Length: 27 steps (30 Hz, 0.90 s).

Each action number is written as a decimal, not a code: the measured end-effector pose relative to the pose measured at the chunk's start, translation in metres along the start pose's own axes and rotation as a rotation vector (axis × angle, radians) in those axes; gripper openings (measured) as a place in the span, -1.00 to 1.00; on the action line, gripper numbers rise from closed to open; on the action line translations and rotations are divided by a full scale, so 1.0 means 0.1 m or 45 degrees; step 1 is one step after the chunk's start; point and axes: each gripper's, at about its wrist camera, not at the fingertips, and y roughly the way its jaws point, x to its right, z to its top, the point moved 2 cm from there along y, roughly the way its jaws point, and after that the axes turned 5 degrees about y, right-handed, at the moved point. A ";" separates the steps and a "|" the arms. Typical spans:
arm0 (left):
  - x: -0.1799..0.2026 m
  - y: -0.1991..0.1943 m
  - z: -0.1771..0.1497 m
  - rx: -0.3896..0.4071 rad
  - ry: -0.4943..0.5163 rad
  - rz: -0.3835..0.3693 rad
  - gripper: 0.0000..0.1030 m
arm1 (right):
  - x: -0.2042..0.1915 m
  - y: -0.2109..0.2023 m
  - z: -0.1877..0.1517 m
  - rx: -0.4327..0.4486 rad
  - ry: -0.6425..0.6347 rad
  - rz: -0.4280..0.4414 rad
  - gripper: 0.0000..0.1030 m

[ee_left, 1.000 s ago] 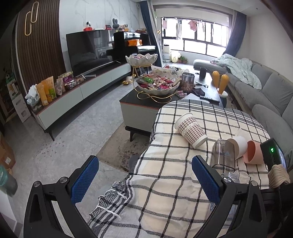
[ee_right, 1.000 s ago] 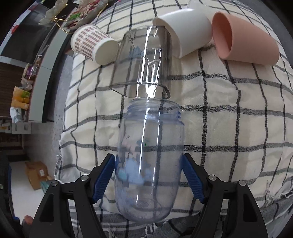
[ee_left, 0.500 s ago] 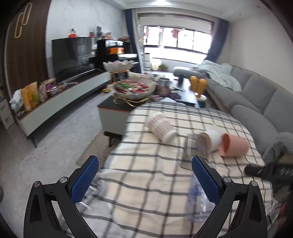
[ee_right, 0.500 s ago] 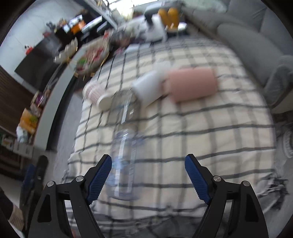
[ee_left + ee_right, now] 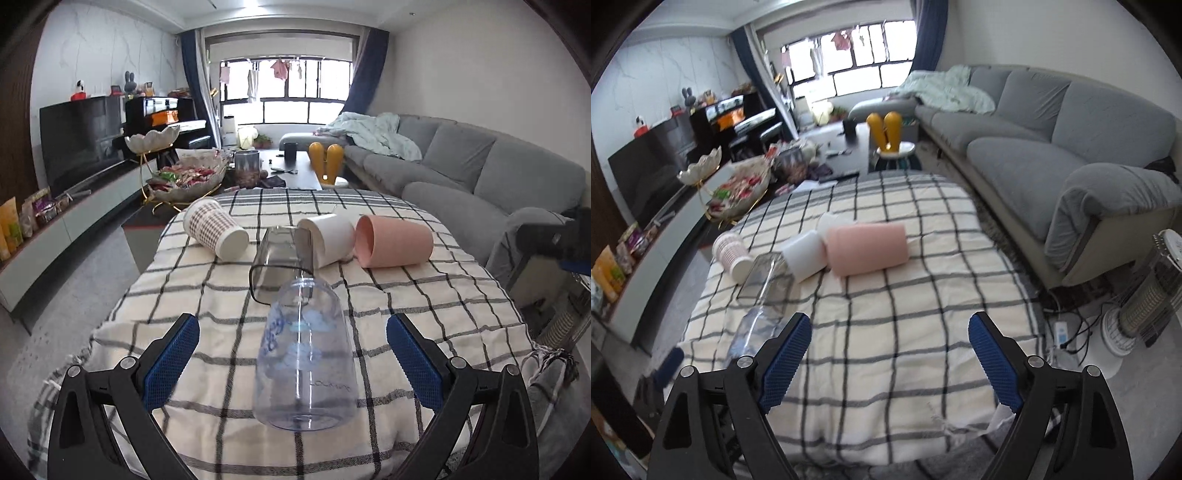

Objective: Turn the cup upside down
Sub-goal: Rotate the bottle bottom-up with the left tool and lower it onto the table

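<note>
A clear blue-tinted plastic cup (image 5: 304,354) stands upside down on the checked tablecloth (image 5: 207,302), between the fingers of my open left gripper (image 5: 291,352), which does not touch it. It also shows at the left in the right wrist view (image 5: 753,330). Behind it lie a clear smoky cup (image 5: 277,266), a white cup (image 5: 328,238), a pink cup (image 5: 393,242) and a patterned paper cup (image 5: 214,232), all on their sides. My right gripper (image 5: 888,360) is open and empty, above the table's near right part.
A grey sofa (image 5: 1071,155) runs along the right. A dark coffee table (image 5: 288,173) with a snack bowl (image 5: 188,181) stands beyond the table. A TV unit (image 5: 74,214) is at the left. A heater (image 5: 1145,299) and cables are on the floor at the right.
My right gripper let go of the clear blue cup and drew back to the right. The cup now stands upside down. My left gripper swung round to frame it.
</note>
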 end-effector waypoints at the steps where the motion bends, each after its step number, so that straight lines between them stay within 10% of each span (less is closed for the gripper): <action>1: 0.02 0.02 -0.02 -0.002 0.000 0.005 1.00 | 0.02 0.01 0.01 0.016 0.008 -0.004 0.69; 11: 0.16 0.39 -0.27 -0.169 0.046 0.062 0.99 | 0.11 0.15 -0.04 -0.024 0.037 -0.024 0.69; 19: 0.16 0.48 -0.32 -0.230 0.037 0.047 0.45 | 0.16 0.26 -0.07 -0.080 0.059 -0.028 0.69; 27: 0.17 0.40 -0.28 -0.199 0.066 0.046 0.40 | 0.11 0.24 -0.07 -0.074 0.045 -0.020 0.69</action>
